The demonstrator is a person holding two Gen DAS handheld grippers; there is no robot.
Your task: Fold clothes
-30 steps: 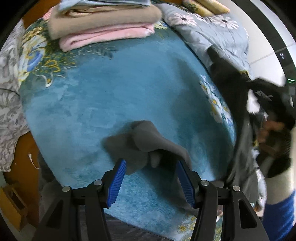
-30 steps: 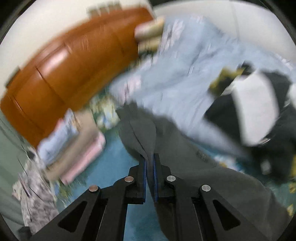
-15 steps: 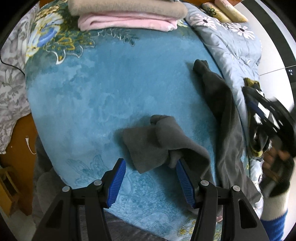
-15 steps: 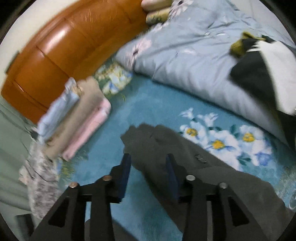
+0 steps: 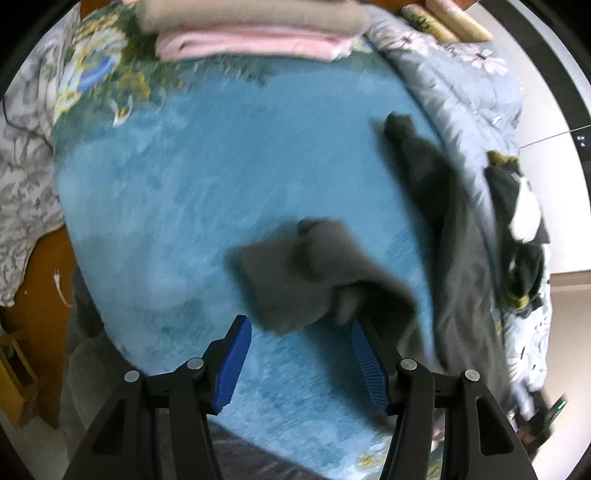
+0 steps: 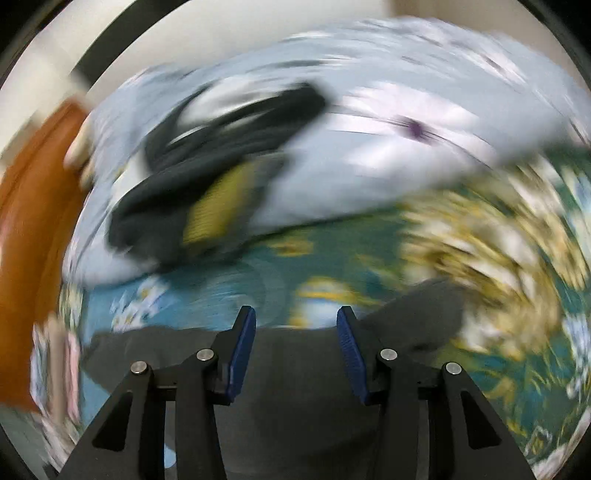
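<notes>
Nearby, folded towels (image 5: 251,33) and a dark heap (image 5: 521,236) flank the grey garment (image 5: 317,273).

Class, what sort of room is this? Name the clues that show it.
Probably a bedroom: a quilt bunched on a bed covered by a blue blanket, with folded clothes stacked at its far end.

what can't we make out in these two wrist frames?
- Right wrist view: heavy motion blur; the dark garment pile on the quilt can't be itemised.
- Right wrist view: grey garment runs under the right gripper; its extent is hidden.
- Left wrist view: folded stack cut off by the top edge.
</notes>
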